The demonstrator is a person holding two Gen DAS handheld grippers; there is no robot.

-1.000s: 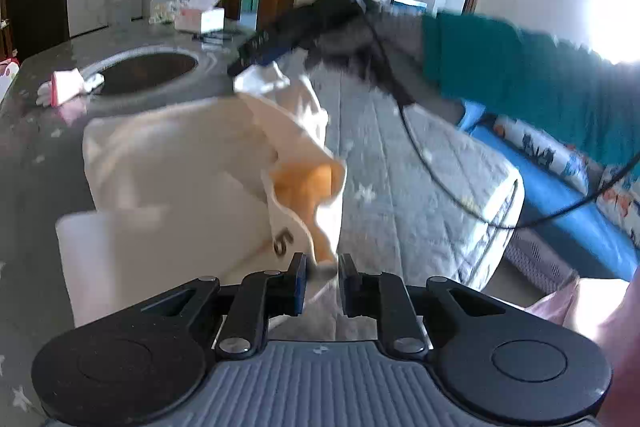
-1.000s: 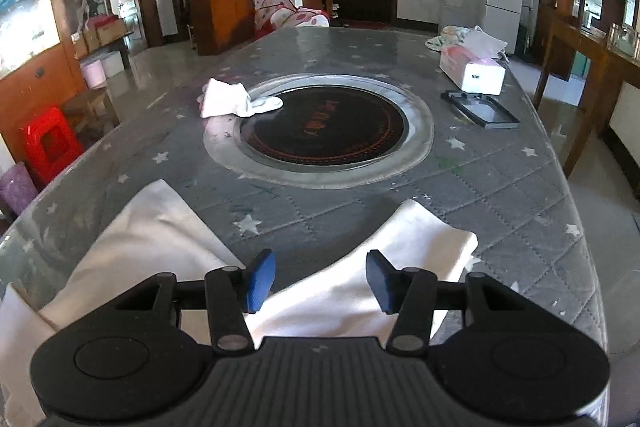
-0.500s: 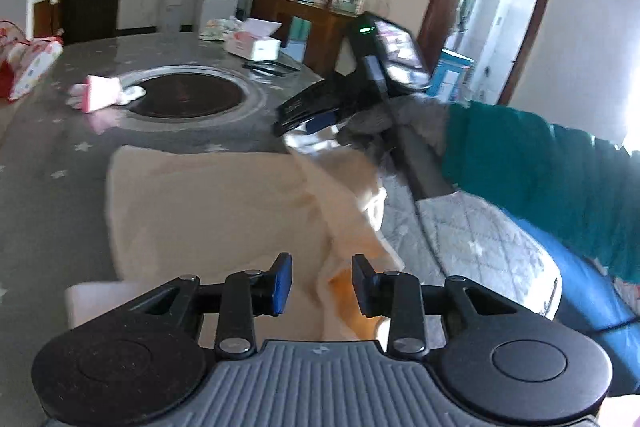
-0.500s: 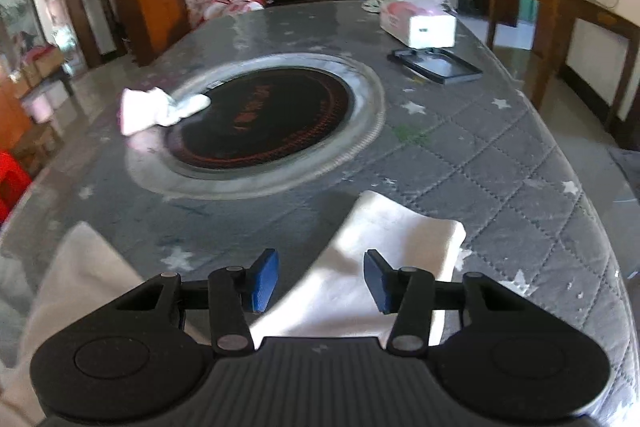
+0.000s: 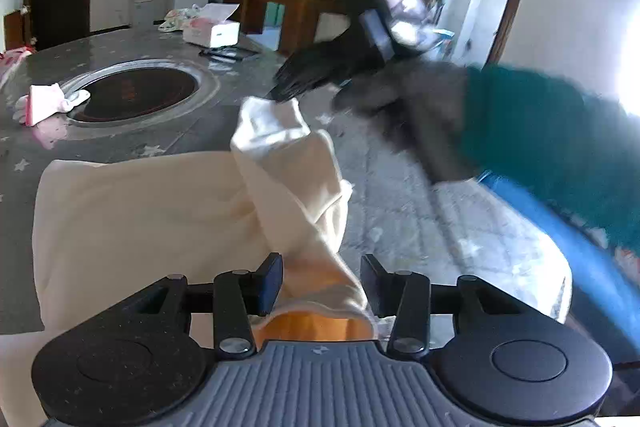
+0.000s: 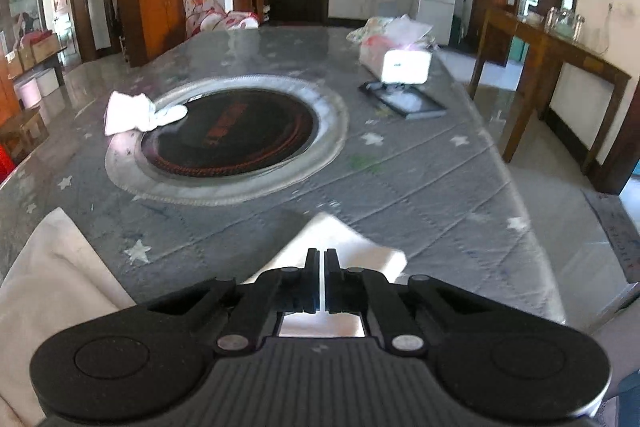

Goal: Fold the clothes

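Observation:
A cream garment (image 5: 140, 211) lies spread on the grey quilted table (image 5: 400, 211). One sleeve (image 5: 280, 147) is lifted off it. In the left wrist view my right gripper (image 5: 286, 91), held by a gloved hand with a teal sleeve (image 5: 540, 131), pinches that sleeve's end. The right wrist view shows the right gripper (image 6: 322, 259) shut on the white cloth (image 6: 344, 235), with more of the garment (image 6: 52, 267) at lower left. My left gripper (image 5: 321, 279) is opening; the orange-lined collar fold (image 5: 320, 291) lies loose between its jaws.
A round black cooktop (image 6: 228, 135) is set into the table's middle, with a small pink-white cloth (image 6: 132, 111) at its left rim. A tissue box (image 6: 404, 65) and a flat black tray (image 6: 404, 99) sit far right. A wooden side table (image 6: 560, 51) stands beyond the table's right edge.
The right gripper's jaws have closed on the sleeve end and lifted it. The left gripper's jaws have spread apart, and it has slid along the garment's near edge.

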